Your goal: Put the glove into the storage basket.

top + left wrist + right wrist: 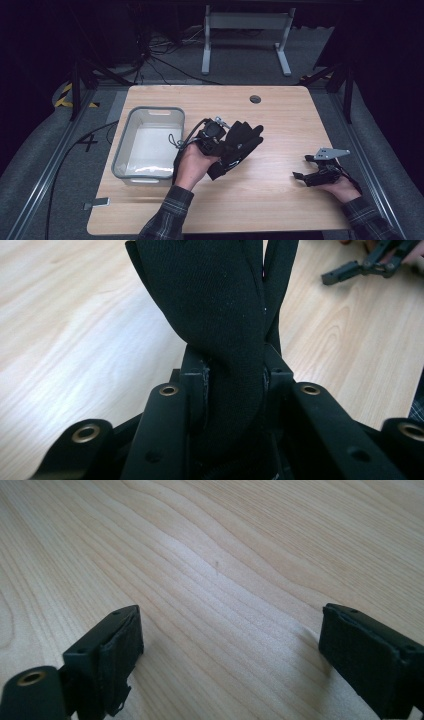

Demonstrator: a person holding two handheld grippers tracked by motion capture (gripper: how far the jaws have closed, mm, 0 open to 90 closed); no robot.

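Note:
A black fabric glove [243,141] hangs over the middle of the wooden table [285,120], its fingers pointing to the far right. My left gripper [224,145] is shut on it. In the left gripper view the glove [215,315] is pinched between the two pads and rises out of my left gripper [234,385]. My right gripper [301,167] rests low at the table's right side, held in a hand, with its jaws apart. The right gripper view has my right gripper [230,650] open over bare wood with nothing between the pads.
A grey plastic bin [121,146] stands on the table's left part, just left of my left hand. A round cable hole [255,99] sits near the far edge. In the left gripper view the right gripper [360,267] lies at the top right.

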